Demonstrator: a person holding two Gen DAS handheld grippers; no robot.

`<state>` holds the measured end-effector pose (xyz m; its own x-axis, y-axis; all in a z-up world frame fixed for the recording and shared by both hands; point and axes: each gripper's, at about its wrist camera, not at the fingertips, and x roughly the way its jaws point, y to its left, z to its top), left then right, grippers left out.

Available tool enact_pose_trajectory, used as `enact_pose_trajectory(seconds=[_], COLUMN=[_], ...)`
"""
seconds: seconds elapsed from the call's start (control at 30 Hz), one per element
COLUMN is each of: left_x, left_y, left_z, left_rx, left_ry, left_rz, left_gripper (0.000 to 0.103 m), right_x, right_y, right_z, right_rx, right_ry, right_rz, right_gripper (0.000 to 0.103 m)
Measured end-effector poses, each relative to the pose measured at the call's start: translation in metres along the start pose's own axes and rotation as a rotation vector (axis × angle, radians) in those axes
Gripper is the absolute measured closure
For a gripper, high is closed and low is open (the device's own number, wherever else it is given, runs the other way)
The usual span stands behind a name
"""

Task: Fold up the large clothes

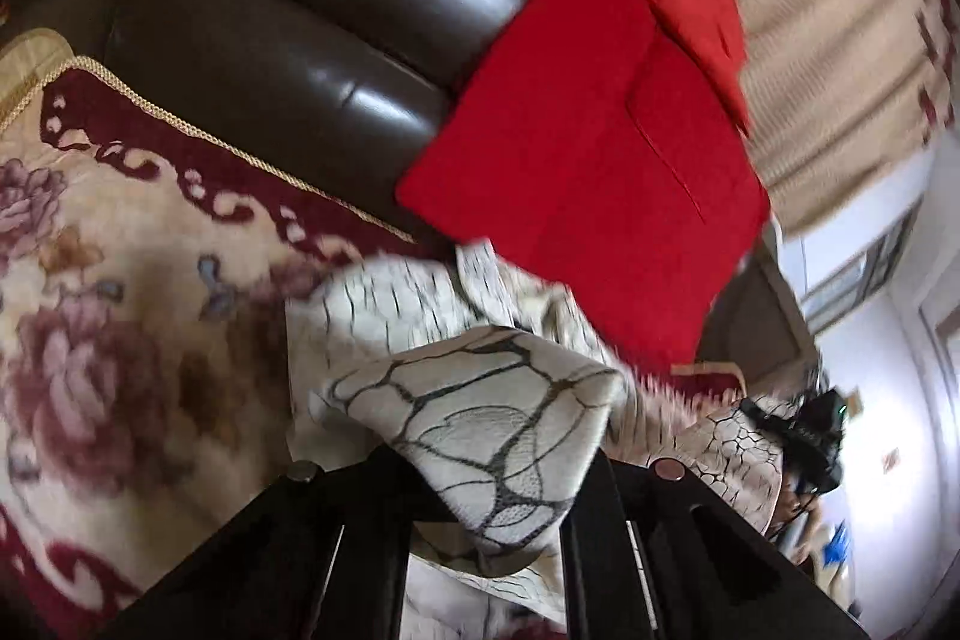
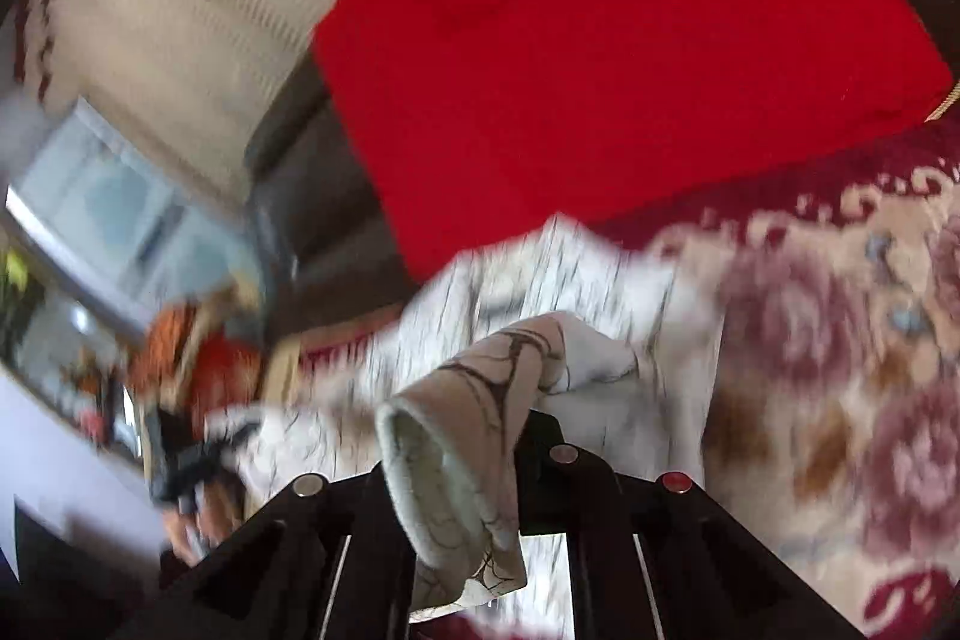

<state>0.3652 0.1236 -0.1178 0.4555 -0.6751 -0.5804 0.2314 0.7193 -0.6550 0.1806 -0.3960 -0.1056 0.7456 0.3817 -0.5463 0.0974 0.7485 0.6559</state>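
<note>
While pinched tight in both the left gripper (image 1: 480,466) and right gripper (image 2: 462,466), garment (image 1: 480,436) stretches between them, sagging onto the floral blanket (image 1: 120,310). Neither nearer, so probably moving together toward the red cushion (image 1: 576,160).

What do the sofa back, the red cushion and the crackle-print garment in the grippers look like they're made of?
Sofa back: dark brown leather or faux leather, glossy, with bright window glare on its padded rolls; which of the two I cannot tell.
Red cushion: matte woven fabric, no shine, with a stitched seam.
Garment: soft cream cloth with dark crackle lines, probably a light knit or woven, draping and bunching limply.
</note>
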Motion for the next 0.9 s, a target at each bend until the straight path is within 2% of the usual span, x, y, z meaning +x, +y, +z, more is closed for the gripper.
enact_pose_trajectory(seconds=[0.07,0.1,0.17,0.27,0.3,0.33,0.37,0.4,0.43,0.47,0.53,0.57,0.7,0.83,0.9], left_x=[0.022,0.036,0.062,0.085,0.088,0.088,0.083,0.076,0.065,0.049,0.018,0.005,-0.008,0.001,0.014], left_y=[0.014,0.024,0.048,0.081,0.087,0.087,0.087,0.086,0.085,0.085,0.080,0.073,0.026,-0.030,-0.047], left_z=[0.016,0.023,0.030,0.022,0.018,0.013,0.009,0.007,0.006,0.004,-0.002,-0.006,-0.029,-0.081,-0.107], left_rx=[-0.045,-0.075,-0.136,-0.257,-0.275,-0.279,-0.272,-0.264,-0.259,-0.263,-0.281,-0.278,-0.145,0.006,0.054], left_ry=[0.007,0.012,0.040,0.061,0.055,0.040,0.013,-0.017,-0.066,-0.143,-0.286,-0.327,-0.262,-0.209,-0.186], left_rz=[0.045,0.077,0.097,0.112,0.112,0.119,0.125,0.133,0.142,0.142,0.135,0.139,0.215,0.191,0.216], left_gripper=[0.096,0.096,0.092,0.092,0.091,0.085,0.073,0.065,0.050,0.040,0.030,0.028,0.028,0.025,0.025], right_x=[0.018,0.030,0.058,0.090,0.098,0.101,0.102,0.100,0.096,0.081,0.055,0.039,0.013,0.015,0.023], right_y=[-0.024,-0.041,-0.081,-0.130,-0.148,-0.159,-0.168,-0.172,-0.173,-0.171,-0.166,-0.158,-0.117,-0.065,-0.032], right_z=[0.026,0.036,0.052,0.049,0.042,0.036,0.028,0.022,0.019,0.014,0.009,0.005,-0.009,-0.038,-0.056], right_rx=[0.086,0.142,0.269,0.414,0.492,0.540,0.576,0.586,0.586,0.578,0.546,0.514,0.348,0.147,0.042], right_ry=[-0.060,-0.073,-0.089,-0.068,-0.047,-0.034,-0.035,-0.043,-0.058,-0.117,-0.226,-0.277,-0.298,-0.266,-0.237], right_rz=[-0.017,-0.023,-0.051,-0.043,-0.029,-0.015,0.014,0.046,0.059,0.034,0.010,0.014,0.028,0.022,-0.024], right_gripper=[0.095,0.095,0.095,0.093,0.089,0.079,0.064,0.054,0.032,0.022,0.020,0.020,0.020,0.024,0.029])
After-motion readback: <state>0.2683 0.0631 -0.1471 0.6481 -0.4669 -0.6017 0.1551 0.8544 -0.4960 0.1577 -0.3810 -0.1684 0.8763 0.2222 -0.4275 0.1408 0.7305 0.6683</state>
